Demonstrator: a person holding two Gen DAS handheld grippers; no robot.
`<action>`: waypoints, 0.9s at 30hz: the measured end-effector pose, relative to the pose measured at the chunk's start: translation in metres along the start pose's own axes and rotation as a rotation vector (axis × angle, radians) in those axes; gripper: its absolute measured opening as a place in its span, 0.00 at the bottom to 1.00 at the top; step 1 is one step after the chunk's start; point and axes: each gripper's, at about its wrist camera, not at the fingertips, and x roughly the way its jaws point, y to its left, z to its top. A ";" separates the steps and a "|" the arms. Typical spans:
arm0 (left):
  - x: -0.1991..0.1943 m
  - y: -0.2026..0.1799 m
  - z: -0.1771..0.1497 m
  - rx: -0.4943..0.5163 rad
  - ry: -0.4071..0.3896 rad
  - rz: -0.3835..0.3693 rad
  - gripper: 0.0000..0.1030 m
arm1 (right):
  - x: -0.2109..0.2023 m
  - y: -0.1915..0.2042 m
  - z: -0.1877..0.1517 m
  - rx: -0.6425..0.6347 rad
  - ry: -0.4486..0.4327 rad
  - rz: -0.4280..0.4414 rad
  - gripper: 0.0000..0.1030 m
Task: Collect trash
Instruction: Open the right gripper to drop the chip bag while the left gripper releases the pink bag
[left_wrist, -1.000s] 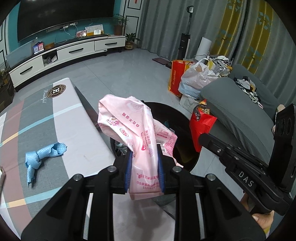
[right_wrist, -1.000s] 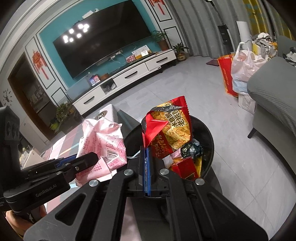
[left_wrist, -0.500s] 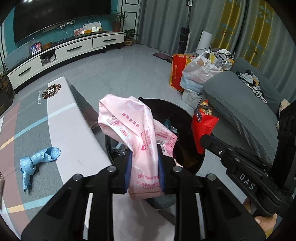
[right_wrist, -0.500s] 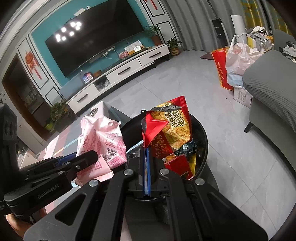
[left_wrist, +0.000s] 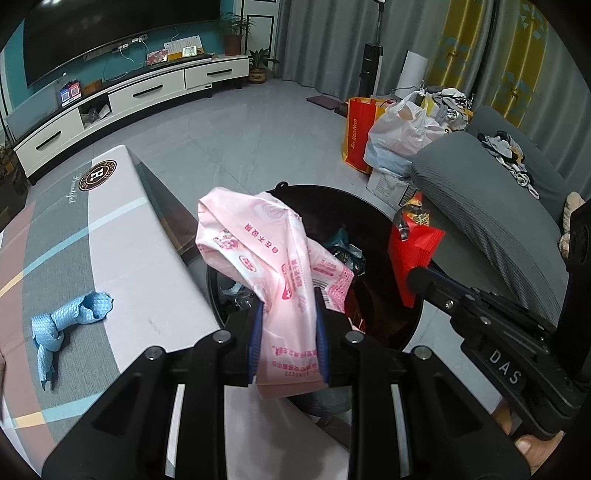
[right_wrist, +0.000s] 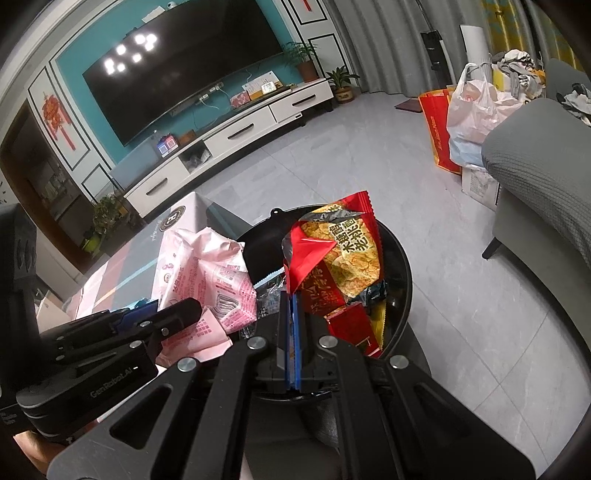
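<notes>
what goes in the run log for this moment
left gripper: shut on pink wrapper | right gripper: shut on red snack bag | both over black bin

The bin (left_wrist: 402, 332) mouth gapes open below both held wrappers, partly filled with trash. The tabletop (left_wrist: 122, 251) edge crowds its left side, the sofa (left_wrist: 491, 221) its right. Beyond the bin, bare floor (right_wrist: 332, 158) runs clear to the bags (left_wrist: 399, 136).

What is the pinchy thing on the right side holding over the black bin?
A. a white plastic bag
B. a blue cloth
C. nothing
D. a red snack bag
D: the right gripper has its jaws shut on the red snack bag, above the black bin.
</notes>
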 end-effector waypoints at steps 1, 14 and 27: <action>0.000 -0.001 0.000 0.004 -0.001 0.003 0.25 | 0.000 0.000 0.000 0.000 0.001 0.000 0.02; 0.013 -0.008 0.002 0.037 0.011 0.029 0.26 | 0.008 0.001 0.001 0.000 0.026 -0.017 0.02; 0.026 -0.009 0.002 0.044 0.032 0.042 0.26 | 0.014 -0.001 0.000 0.001 0.053 -0.041 0.02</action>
